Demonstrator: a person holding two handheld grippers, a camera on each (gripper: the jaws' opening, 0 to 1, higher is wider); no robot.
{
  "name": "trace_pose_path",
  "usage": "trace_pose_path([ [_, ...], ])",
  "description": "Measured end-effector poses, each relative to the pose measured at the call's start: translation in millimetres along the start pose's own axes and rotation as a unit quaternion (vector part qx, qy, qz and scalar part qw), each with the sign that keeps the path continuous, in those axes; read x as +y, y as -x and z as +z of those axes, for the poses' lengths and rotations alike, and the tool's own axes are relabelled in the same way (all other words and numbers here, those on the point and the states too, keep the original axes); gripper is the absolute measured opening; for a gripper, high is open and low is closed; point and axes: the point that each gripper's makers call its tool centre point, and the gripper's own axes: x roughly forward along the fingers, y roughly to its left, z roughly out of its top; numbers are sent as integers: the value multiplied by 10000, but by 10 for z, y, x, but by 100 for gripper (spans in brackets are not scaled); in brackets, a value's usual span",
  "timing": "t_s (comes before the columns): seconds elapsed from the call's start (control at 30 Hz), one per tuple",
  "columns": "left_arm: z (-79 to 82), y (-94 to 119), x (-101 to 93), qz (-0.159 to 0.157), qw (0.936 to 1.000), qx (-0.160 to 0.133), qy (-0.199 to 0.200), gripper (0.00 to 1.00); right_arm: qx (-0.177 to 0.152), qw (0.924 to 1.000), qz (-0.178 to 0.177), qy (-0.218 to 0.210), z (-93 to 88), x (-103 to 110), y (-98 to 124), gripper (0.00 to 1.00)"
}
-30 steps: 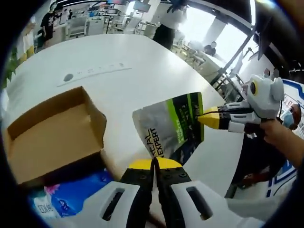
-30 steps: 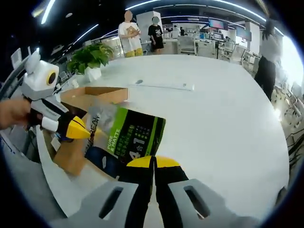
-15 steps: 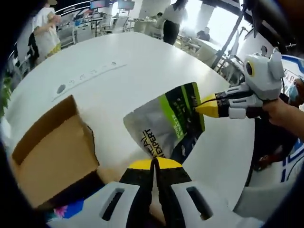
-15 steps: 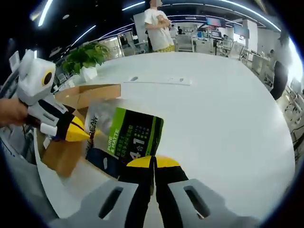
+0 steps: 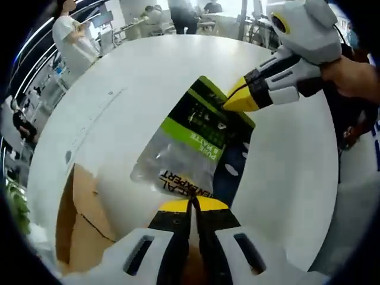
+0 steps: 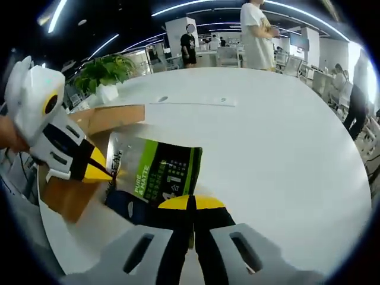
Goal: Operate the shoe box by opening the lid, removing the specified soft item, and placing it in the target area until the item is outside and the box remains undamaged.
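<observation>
A soft foil pouch (image 5: 193, 145), silver with a green band, a dark lower part and white lettering, is held stretched between the two grippers above the white table (image 5: 142, 77), outside the cardboard shoe box (image 5: 80, 222). In the left gripper view, one edge of the pouch is pinched between the yellow tips of the left gripper (image 5: 191, 205), whose jaws are pressed together on it, while the opposite edge is gripped by the yellow tips of the right gripper (image 5: 228, 105), which comes in from the upper right with a hand (image 5: 350, 74) behind it. In the right gripper view, the pouch (image 6: 155, 172) is seen clamped at its near edge by the right gripper (image 6: 191, 203), and its far corner is caught by the left gripper (image 6: 108, 174).

The box (image 6: 89, 151) is seen open, just beside and partly behind the pouch, at the table's edge. The table (image 6: 267, 154) is broad, round-edged and glossy white, with a long pale strip (image 6: 190, 103) lying well beyond the pouch. A leafy potted plant (image 6: 107, 71) is set behind the box. An open office with desks, ceiling light strips and several standing people (image 6: 258, 35) is seen around the table.
</observation>
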Motion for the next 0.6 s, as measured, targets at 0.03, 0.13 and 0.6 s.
trace_pose_path([
  [0.03,-8,-19,3,11,9999,45,-93,0,-13,10000,5,-6,-9,-7,-7,0],
  [0.13,-67,-68,38,103,9986,265,-444,0,-24,10000,56,39,-40,27,-25,0],
  [0.6,-103,-213,42,0,9971,430,-633,1,73,9982,-52,587,-186,-15,-146,0],
])
